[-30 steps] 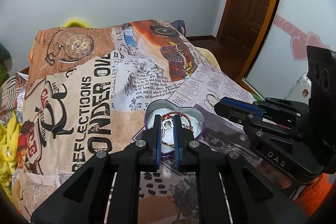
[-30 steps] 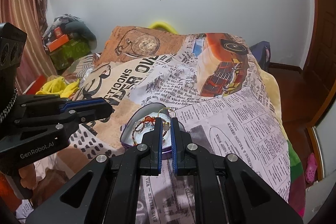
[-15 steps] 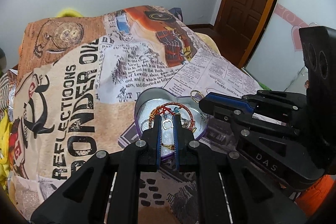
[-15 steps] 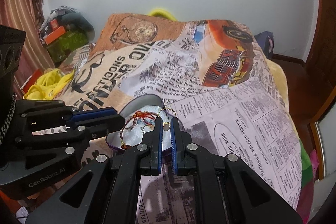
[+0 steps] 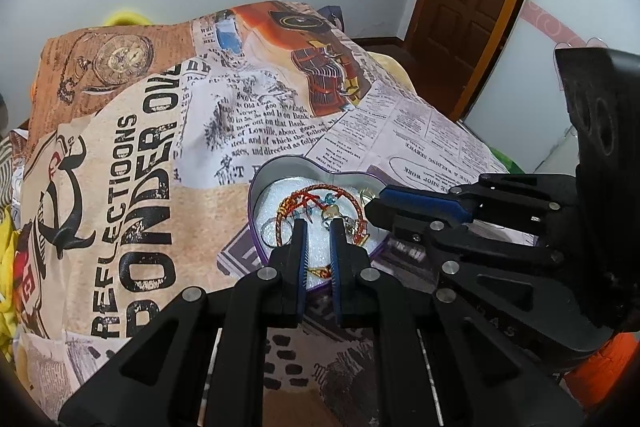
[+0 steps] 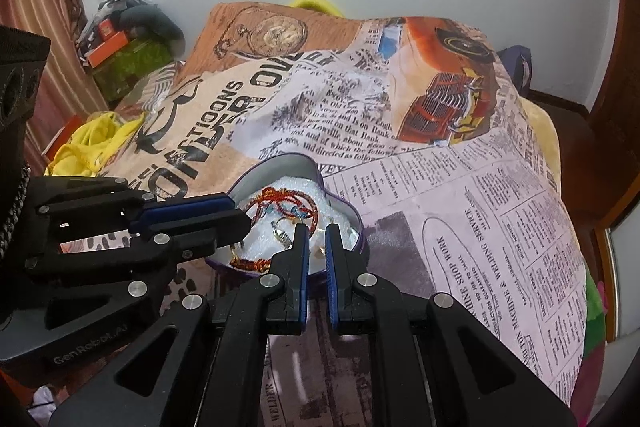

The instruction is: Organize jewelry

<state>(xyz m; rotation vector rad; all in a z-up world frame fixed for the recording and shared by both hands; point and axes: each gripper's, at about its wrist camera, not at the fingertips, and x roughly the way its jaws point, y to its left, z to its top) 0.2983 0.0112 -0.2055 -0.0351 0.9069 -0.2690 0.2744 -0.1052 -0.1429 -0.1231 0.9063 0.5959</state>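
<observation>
The heart-shaped tin (image 5: 280, 169) sits mid-frame on the bed's printed blanket (image 5: 132, 195), holding a red braided bracelet (image 5: 320, 193) and small pieces. Both the left claw (image 5: 318, 223) and the right claw (image 6: 316, 229) hover over it, each parted narrowly and gripping nothing. The step probably calls for slow, separate descents so the pieces are not tangled.

surface: bed (image 5: 120, 187), newspaper-print blanket (image 6: 460, 211) over it | on blanket: heart-shaped tin (image 5: 276, 171), open | yellow cloth (image 6: 88, 143) at bed edge, left of tin
</observation>
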